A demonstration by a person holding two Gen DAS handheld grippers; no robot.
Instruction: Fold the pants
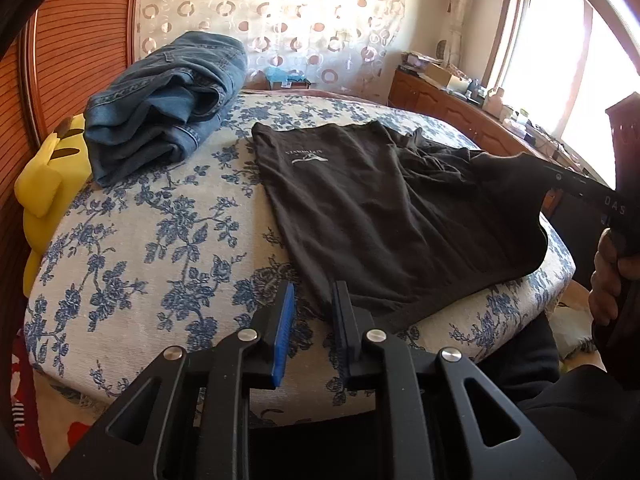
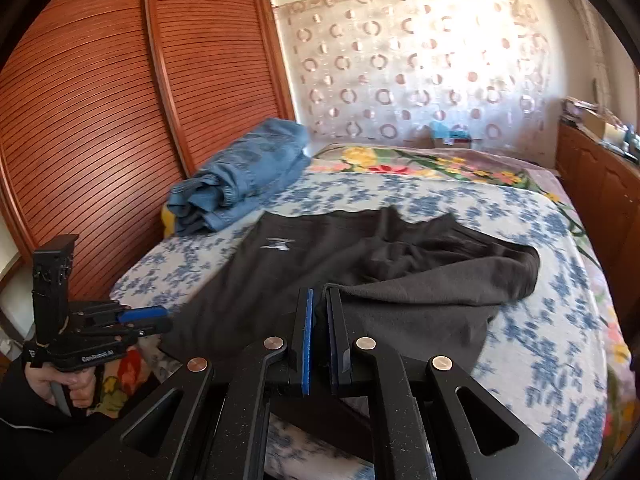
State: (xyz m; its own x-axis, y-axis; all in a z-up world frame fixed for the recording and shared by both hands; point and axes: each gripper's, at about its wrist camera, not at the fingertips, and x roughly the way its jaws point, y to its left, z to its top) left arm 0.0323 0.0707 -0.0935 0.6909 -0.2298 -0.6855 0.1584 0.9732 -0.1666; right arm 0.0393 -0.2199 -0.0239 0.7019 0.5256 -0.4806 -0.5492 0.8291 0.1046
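Black pants (image 1: 380, 208) with a small white logo lie spread on the flowered bedspread (image 1: 140, 240). My left gripper (image 1: 314, 286) hovers at their near left corner. Its blue pads (image 1: 284, 320) stand a little apart and press on nothing. In the right wrist view the left gripper (image 2: 166, 318) sits at the left edge of the pants (image 2: 320, 256). My right gripper (image 2: 320, 292) is shut on a fold of the black cloth and holds it above the bed. From the left wrist view the right gripper (image 1: 548, 172) lifts the pants' right side off the bedspread.
Folded blue jeans (image 1: 160, 108) lie at the bed's far left, next to a yellow plush toy (image 1: 48, 184). Brown slatted doors (image 2: 120, 120) run along the left. A wooden cabinet (image 1: 440, 100) with clutter stands under the window on the right. A hand (image 2: 60, 384) grips the left gripper's handle.
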